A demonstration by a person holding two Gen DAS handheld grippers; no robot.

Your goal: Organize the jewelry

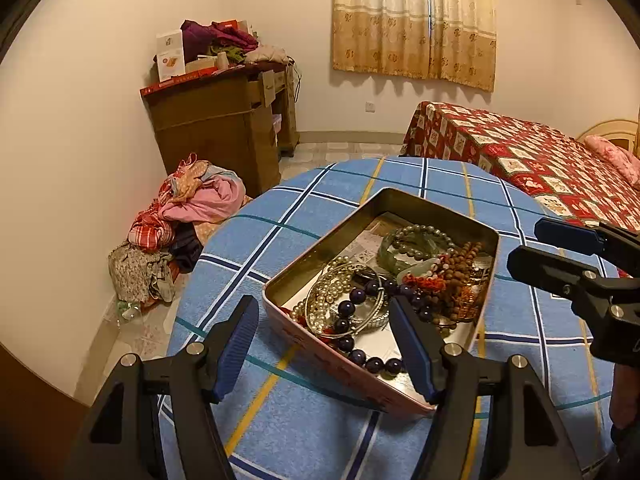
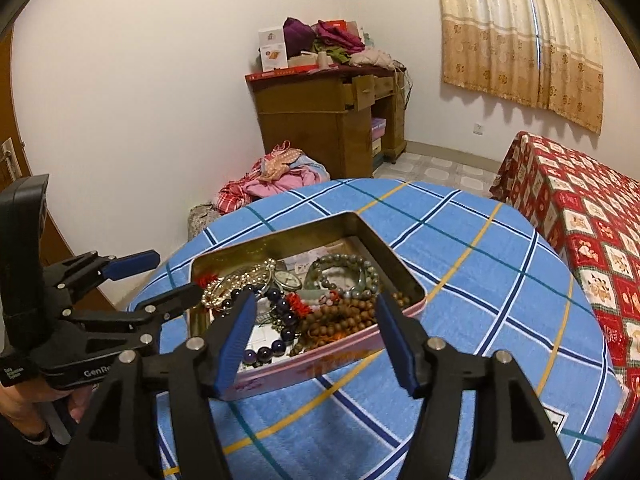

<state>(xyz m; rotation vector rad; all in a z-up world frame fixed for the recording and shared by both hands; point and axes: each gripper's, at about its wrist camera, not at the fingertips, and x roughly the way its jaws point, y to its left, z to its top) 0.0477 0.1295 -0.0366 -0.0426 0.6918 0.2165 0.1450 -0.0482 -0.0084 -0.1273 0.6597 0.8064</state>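
A pink tin [image 1: 400,196] [image 2: 272,240] stands open on the round table with a blue plaid cloth [image 1: 320,420] [image 2: 480,280]. In it lie a pearl necklace [image 1: 328,288] [image 2: 224,288], dark purple beads [image 1: 348,308] [image 2: 276,296], a green bead bracelet [image 1: 420,240] [image 2: 344,268] and brown wooden beads [image 1: 456,276] [image 2: 340,316]. My left gripper [image 1: 323,304] [image 2: 160,278] hangs open over the tin's left near part. My right gripper [image 2: 316,300] [image 1: 540,246] is open over its right near part. Neither holds anything.
A bed with a red patterned cover [image 1: 540,160] [image 2: 580,220] stands right of the table. Behind the table are a pile of clothes [image 1: 180,216] on the floor and a cluttered wooden desk [image 1: 224,128]. A person's hand [image 2: 24,412] holds the left gripper.
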